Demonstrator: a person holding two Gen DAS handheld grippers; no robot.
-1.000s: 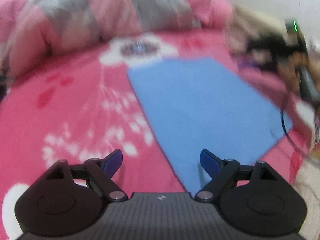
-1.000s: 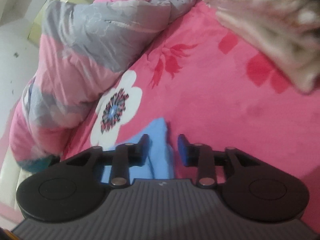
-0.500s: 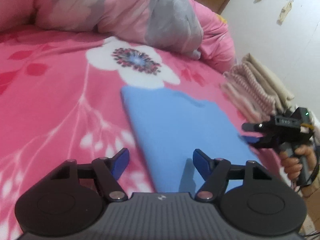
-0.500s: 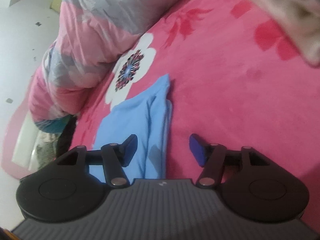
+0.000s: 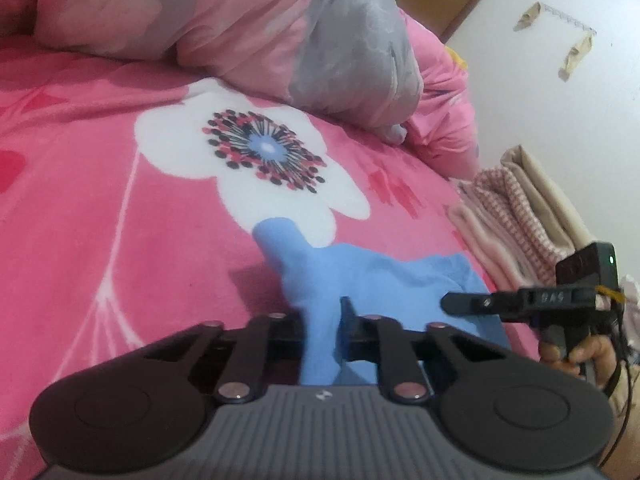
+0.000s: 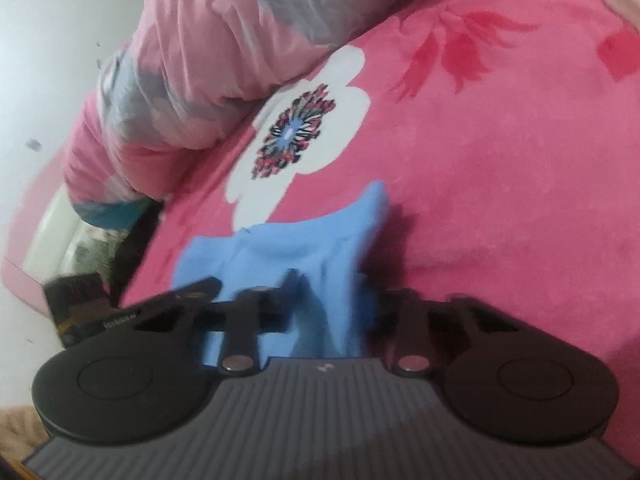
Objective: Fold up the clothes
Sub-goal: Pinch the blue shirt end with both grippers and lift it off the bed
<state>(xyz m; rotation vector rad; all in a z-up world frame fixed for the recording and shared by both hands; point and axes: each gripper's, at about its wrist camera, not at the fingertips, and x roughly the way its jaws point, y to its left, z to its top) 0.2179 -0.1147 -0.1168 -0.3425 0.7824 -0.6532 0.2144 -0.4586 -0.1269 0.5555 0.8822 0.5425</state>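
Your left claw (image 5: 322,330) points down at a slant over the bed (image 5: 100,208), and its jaws have just been closing: they now pinch a bunched ridge of the blue cloth (image 5: 360,280), which rises up between the pads and spills back toward the claw's body. Your right claw (image 6: 332,304) is tilted down in much the same way and has also just been closing; a thick gather of the blue cloth fills the space between its fingers, so it grips the fabric too, though that view is blurred and the pad on the right side is hard to make out. In the left wrist view, your right hand (image 5: 580,354) shows at the right edge, wrapped round the handle of its claw, whose finger reaches level across the near edge of the cloth. The cloth itself lies rumpled on the pink flowered bed cover, its far corner resting just below the large white flower (image 5: 256,160) printed there. A pink and grey quilt (image 5: 240,28) is heaped behind, and a stack of folded fabrics (image 5: 520,216) sits to the right near the wall.
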